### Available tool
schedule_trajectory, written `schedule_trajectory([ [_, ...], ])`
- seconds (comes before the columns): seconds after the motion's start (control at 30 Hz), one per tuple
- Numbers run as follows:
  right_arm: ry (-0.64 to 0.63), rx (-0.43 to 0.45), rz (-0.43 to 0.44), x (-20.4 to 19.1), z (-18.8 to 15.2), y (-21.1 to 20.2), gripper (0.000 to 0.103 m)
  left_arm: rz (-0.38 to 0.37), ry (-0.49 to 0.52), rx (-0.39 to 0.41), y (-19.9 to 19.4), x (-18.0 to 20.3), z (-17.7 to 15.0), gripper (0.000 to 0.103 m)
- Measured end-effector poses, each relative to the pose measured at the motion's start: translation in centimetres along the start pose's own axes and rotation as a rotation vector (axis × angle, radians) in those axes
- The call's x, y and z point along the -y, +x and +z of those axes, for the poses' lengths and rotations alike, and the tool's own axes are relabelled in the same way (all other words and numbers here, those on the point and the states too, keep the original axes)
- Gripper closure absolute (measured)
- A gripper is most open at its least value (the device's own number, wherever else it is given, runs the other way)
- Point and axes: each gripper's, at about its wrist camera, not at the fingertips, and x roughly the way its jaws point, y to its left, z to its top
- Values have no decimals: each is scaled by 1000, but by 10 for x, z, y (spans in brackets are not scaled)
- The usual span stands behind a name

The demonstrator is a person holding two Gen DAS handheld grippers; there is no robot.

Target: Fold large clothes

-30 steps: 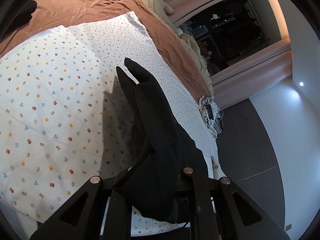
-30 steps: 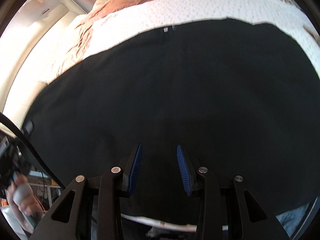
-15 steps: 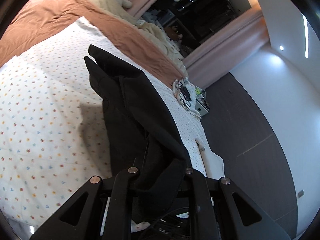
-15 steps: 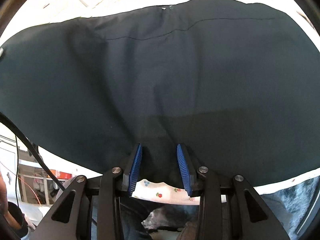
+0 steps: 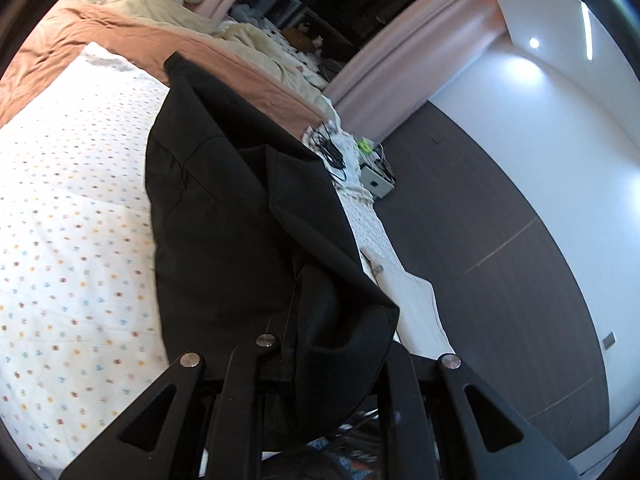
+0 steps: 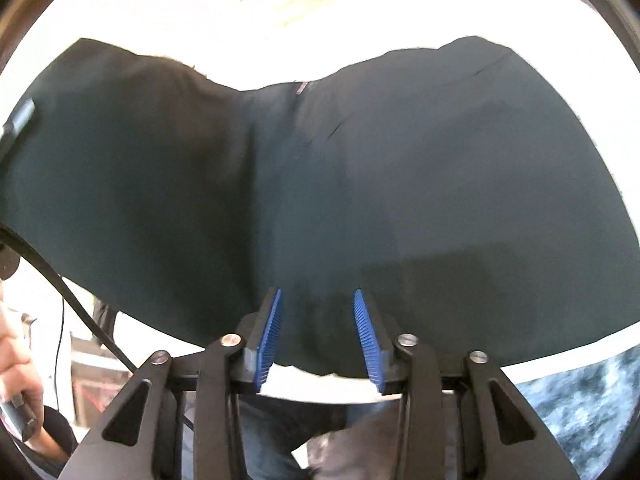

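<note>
A large black garment [image 5: 240, 216] lies along the right side of a bed with a white spotted sheet [image 5: 68, 208]. My left gripper [image 5: 320, 344] is shut on the garment's near corner, and the cloth bunches over and hides its fingers. In the right wrist view the same black garment [image 6: 360, 168] fills the frame, spread wide with a fold running up its middle. My right gripper [image 6: 318, 332] is open, its blue pads [image 6: 269, 332] standing either side of the garment's near hem, with the cloth between them but not pinched.
A brown blanket [image 5: 80, 28] and beige bedding [image 5: 168, 4] lie at the head of the bed. Cables and a small box [image 5: 376, 184] sit beside the bed's right edge. Dark floor [image 5: 500, 240] runs along the right. A hand [image 6: 16, 364] shows at the far left.
The left gripper has lifted and drawn the black cloth along the bed, so more of it shows. The garment's far edge has pulled nearer in the right wrist view and folded in the middle.
</note>
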Motion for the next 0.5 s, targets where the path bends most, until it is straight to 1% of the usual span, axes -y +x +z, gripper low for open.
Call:
schedule_trajectory([
  [0.07,26,36,9,17,3,-13,33,-8,7,-17,11,7,-1,89],
  [0.13,51,74,-11,38,4,-25,33,-15,12,-34,22,14,-2,89],
  [0.3,136,135,-18,82,-4,-45,33,-11,40,-87,52,28,-14,89],
  [0.5,229,176,-30,131,-17,-63,33,-6,43,-179,97,34,-28,89],
])
